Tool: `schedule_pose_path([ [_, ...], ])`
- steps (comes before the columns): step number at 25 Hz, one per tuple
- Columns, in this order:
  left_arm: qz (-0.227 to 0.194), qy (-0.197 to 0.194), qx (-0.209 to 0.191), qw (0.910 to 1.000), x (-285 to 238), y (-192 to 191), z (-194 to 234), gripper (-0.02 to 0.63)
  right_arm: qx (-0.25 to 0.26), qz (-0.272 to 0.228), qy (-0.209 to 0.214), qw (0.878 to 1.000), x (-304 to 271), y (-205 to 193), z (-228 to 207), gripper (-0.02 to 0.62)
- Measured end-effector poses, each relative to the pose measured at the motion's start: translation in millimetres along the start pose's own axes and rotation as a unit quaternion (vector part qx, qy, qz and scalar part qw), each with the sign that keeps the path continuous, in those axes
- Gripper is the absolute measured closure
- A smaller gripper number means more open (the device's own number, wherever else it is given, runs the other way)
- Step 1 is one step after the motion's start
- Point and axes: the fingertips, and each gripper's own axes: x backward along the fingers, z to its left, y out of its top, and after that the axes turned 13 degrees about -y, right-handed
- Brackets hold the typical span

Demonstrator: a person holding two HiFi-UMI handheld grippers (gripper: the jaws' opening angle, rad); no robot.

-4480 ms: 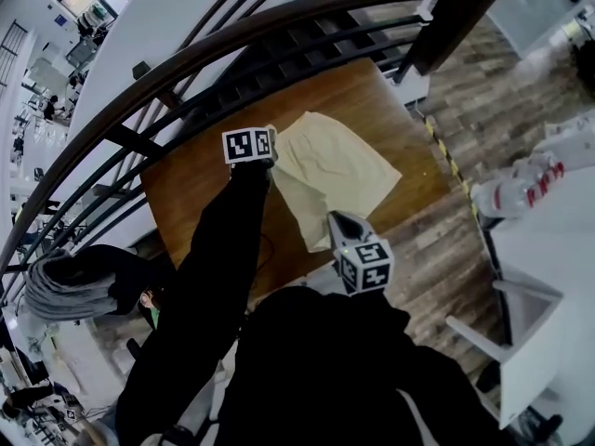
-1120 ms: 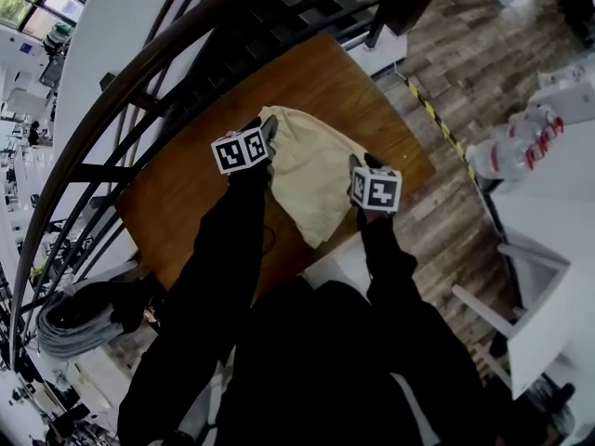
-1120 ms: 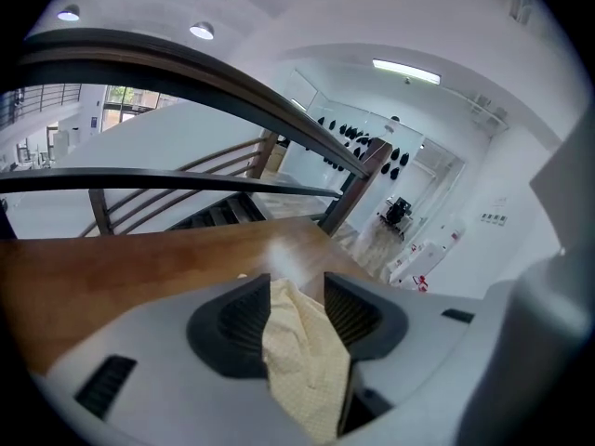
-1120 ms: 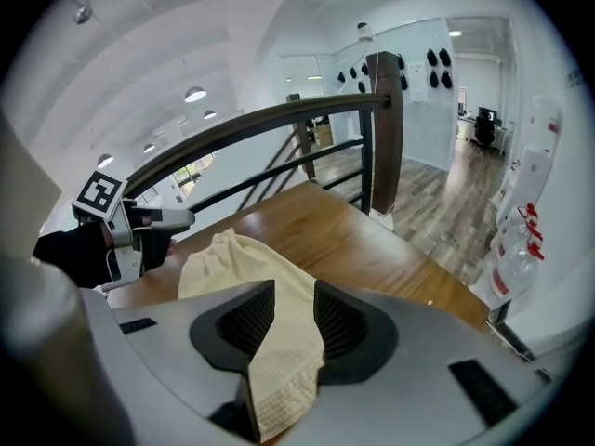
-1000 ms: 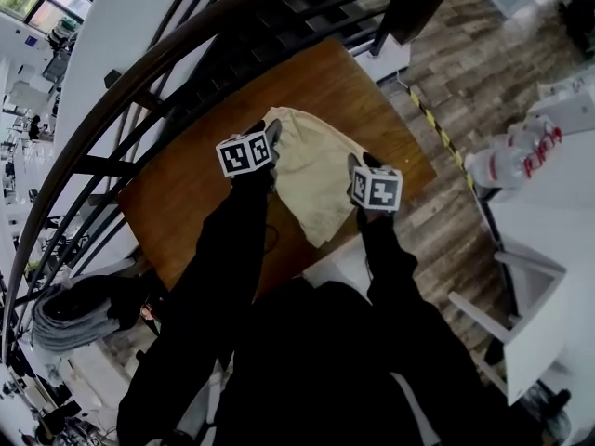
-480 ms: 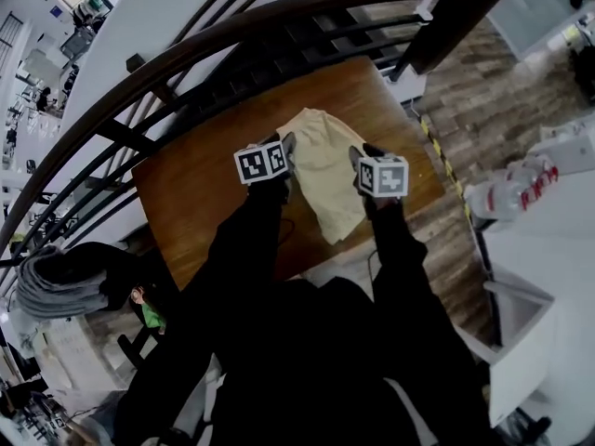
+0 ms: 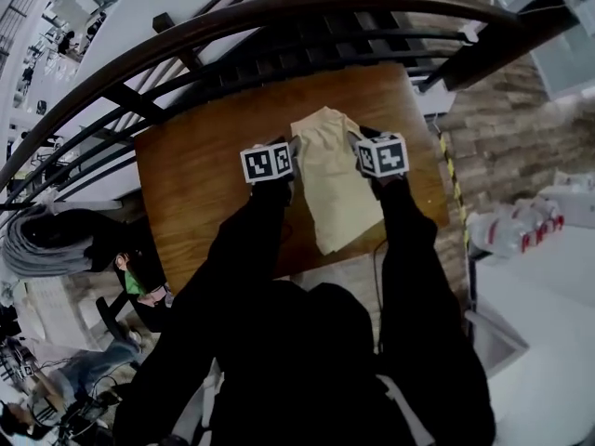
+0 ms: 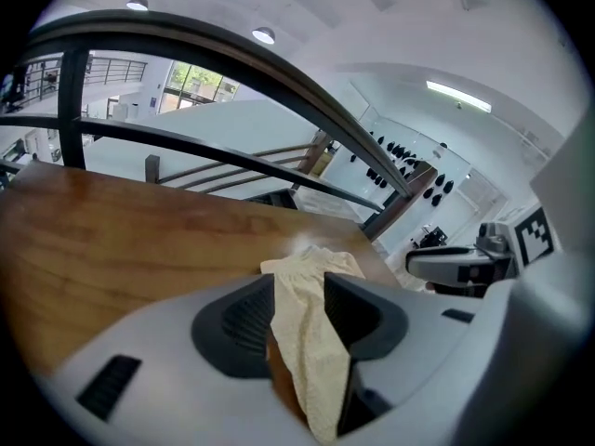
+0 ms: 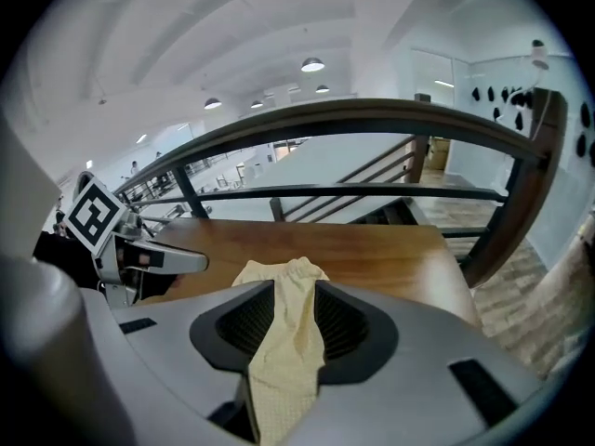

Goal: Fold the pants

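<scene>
While the pale yellow pants (image 7: 327,189) lie on the wooden table (image 7: 200,189), folded into a long narrow strip that runs from near its far edge toward its near edge, both grippers have hold of them. The left gripper (image 8: 299,312) is clenched on a bunched fold of the cloth, which runs up between its two dark jaws and spills onto the tabletop beyond. The right gripper (image 9: 284,328) grips the fabric likewise (the cloth fills the gap between its jaws). Seen from the head view, the two grippers sit on either side of the strip's far half, the left at its left edge and the right at its right edge, marker cubes facing up. Black sleeves (image 7: 237,268) reach from the person to each gripper. A dark curved railing (image 7: 279,12) arcs beyond the table's far edge
</scene>
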Motion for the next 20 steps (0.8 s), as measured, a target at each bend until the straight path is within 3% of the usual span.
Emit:
schedule_pose_path([
  [12, 0.018, 0.018, 0.022, 0.9994, -35, -2, 39, 0.445, 0.116, 0.04, 0.07, 0.99, -89, 26, 9, 0.476],
  [16, 0.022, 0.022, 0.027, 0.9991, -43, -3, 52, 0.448, 0.107, 0.053, 0.104, 0.987, -111, 24, 19, 0.476],
  [20, 0.03, 0.03, 0.018, 0.9989, -52, -5, 55, 0.449, 0.126, 0.062, 0.103, 0.985, -124, 21, 17, 0.477],
])
